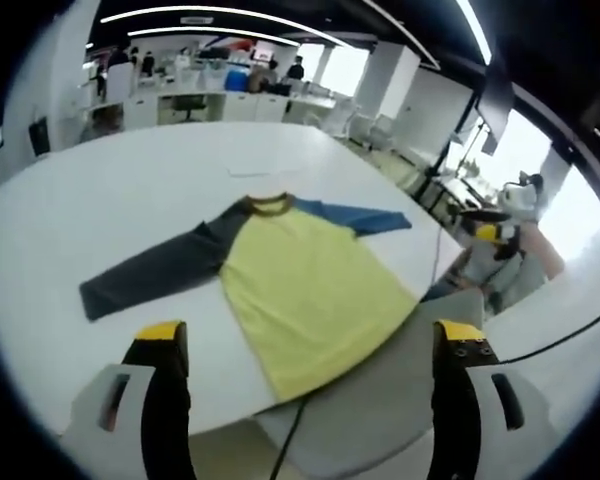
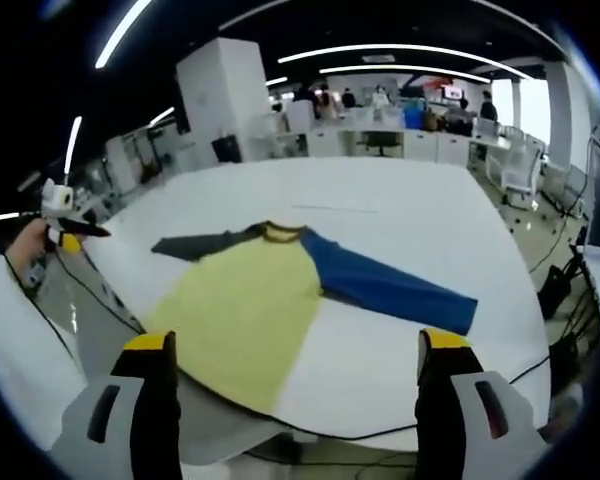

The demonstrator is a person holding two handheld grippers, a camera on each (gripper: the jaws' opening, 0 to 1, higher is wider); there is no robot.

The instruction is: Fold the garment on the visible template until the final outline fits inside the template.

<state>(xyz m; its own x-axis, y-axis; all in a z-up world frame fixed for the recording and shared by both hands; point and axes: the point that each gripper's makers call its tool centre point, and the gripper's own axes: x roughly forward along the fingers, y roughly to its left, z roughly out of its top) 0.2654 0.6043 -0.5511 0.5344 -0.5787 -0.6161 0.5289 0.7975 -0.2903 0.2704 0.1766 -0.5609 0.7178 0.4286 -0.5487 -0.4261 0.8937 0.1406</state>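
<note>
Two grippers, left [image 1: 305, 345] and right [image 2: 295, 355], hover with jaws wide and empty over shirt [image 1: 300, 285] lying flat, unfolded on white surface [image 1: 130, 190]; folding not started, next likely grab a sleeve [image 2: 385, 285].

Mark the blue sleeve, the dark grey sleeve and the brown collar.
blue sleeve [image 2: 385, 285], right gripper view, mid-sleeve.
dark grey sleeve [image 1: 155, 275], left gripper view, mid-sleeve.
brown collar [image 1: 272, 206], left gripper view, front of the neckband.
</note>
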